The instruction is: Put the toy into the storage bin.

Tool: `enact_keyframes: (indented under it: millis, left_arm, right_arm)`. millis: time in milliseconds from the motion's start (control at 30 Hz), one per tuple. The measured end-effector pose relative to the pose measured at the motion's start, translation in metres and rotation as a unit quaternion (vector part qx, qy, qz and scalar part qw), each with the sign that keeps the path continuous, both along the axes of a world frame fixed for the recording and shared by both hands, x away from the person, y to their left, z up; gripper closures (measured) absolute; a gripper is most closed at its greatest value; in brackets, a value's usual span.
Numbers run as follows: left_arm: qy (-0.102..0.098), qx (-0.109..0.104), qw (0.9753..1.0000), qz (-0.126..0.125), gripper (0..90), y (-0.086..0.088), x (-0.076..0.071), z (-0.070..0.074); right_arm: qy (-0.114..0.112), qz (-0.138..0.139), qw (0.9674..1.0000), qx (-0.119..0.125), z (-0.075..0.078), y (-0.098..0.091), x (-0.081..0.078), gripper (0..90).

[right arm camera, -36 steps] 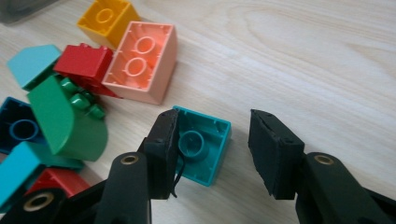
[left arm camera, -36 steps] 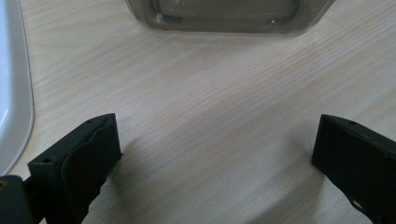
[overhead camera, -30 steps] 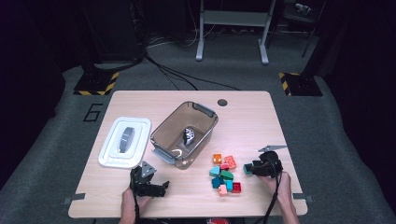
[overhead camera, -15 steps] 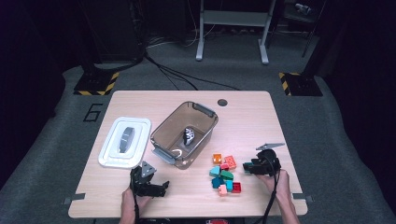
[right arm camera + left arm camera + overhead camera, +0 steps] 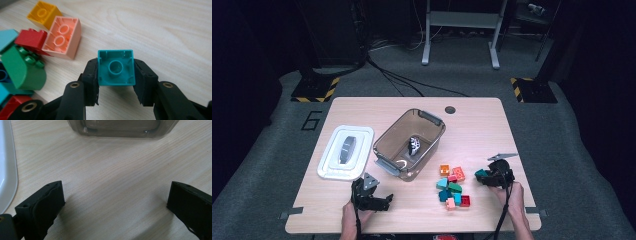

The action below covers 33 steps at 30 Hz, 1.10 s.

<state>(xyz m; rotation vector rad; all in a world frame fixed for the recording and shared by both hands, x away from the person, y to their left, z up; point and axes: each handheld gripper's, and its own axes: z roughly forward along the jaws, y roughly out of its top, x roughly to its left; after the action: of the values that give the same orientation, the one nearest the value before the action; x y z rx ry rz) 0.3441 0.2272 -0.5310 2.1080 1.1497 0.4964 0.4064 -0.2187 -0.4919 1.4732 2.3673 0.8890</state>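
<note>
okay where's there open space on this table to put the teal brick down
Bare wood lies along the far edge past the clear bin, and right of the right hand-held gripper holding the teal brick. It is crowded at the brick pile and between bin and white lid.

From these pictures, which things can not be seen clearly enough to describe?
- Dark object in the clear bin, high view: too small to identify.
- Teal brick in the right gripper, right gripper view: its hollow underside faces the camera, so its top is hidden.
- Blue brick, right gripper view: cut off by the left edge and covered by the green brick.
- White lid, left gripper view: cut off by the left edge.
</note>
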Motion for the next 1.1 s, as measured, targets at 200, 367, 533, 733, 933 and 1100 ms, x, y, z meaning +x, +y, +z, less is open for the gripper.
enact_keyframes:
  millis: [200,367,533,733,933,1100]
  left_arm:
    - [0.000,0.002,1.0000,0.000,0.8,0.000,0.000,0.000]
    - [0.000,0.000,1.0000,0.000,0.8,0.000,0.000,0.000]
    - [0.000,0.001,1.0000,-0.001,0.8,0.000,0.000,0.000]
    - [0.000,0.001,1.0000,-0.001,0.8,0.000,0.000,0.000]
    - [0.000,0.002,1.0000,-0.002,0.8,0.000,0.000,0.000]
    - [0.000,0.002,1.0000,-0.002,0.8,0.000,0.000,0.000]
  right_arm:
    - [-0.019,0.013,0.9997,0.011,0.019,0.001,0.004,58.7]
    - [-0.036,0.023,0.9988,0.027,0.030,0.002,0.008,58.7]
    - [-0.041,0.019,0.9985,0.030,0.040,0.004,0.008,58.7]
    - [-0.053,0.023,0.9976,0.039,0.054,0.005,0.012,58.7]
    - [-0.058,0.029,0.9969,0.044,0.068,0.011,0.018,58.7]
    - [-0.063,0.032,0.9963,0.049,0.077,0.014,0.023,58.7]
